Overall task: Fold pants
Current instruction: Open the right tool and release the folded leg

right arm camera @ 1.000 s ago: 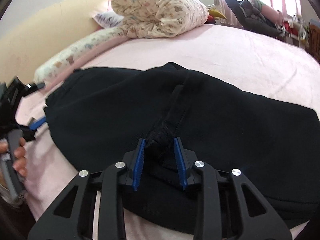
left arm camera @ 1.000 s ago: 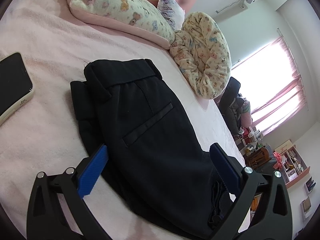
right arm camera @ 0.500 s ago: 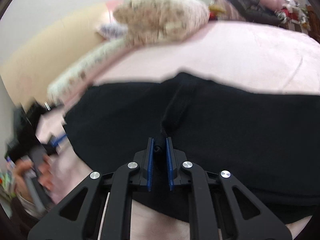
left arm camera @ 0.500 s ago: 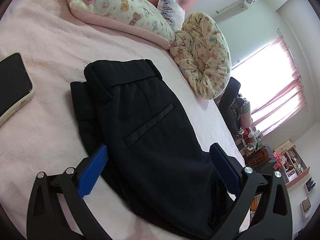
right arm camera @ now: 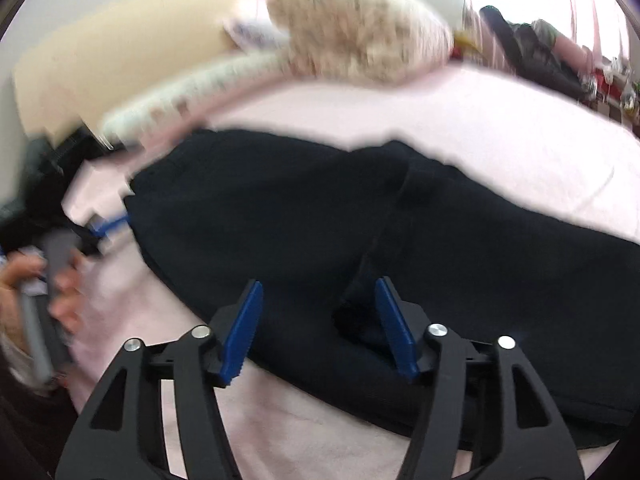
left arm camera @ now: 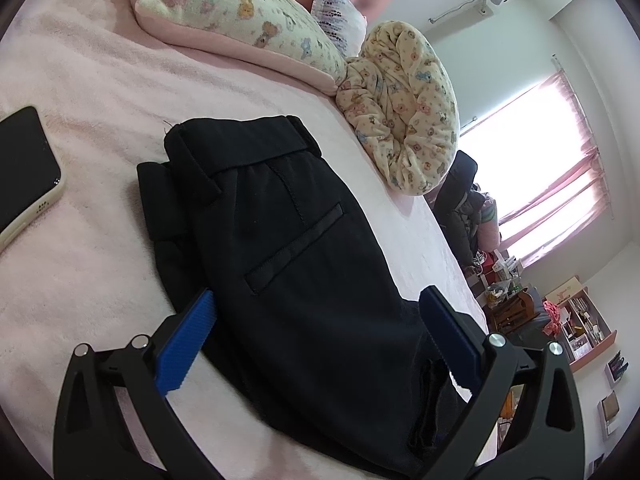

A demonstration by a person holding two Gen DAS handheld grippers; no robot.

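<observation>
Right gripper (right arm camera: 318, 324) jaws opening, black fold ridge between them, unpinched. Left gripper (left arm camera: 318, 338) jaws spread wide, straddling pants (left arm camera: 280, 248). Pants folded on pink bed (left arm camera: 80, 80), long axis toward 11 o'clock; phone (left arm camera: 24, 160) at 9, pillows (left arm camera: 248, 24) at 12, window at 3.

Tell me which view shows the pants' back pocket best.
The left wrist view: the pocket on the black pants sits sharp and unobstructed there. The right wrist view is motion-blurred and shows only dark cloth, no pocket discernible.
</observation>
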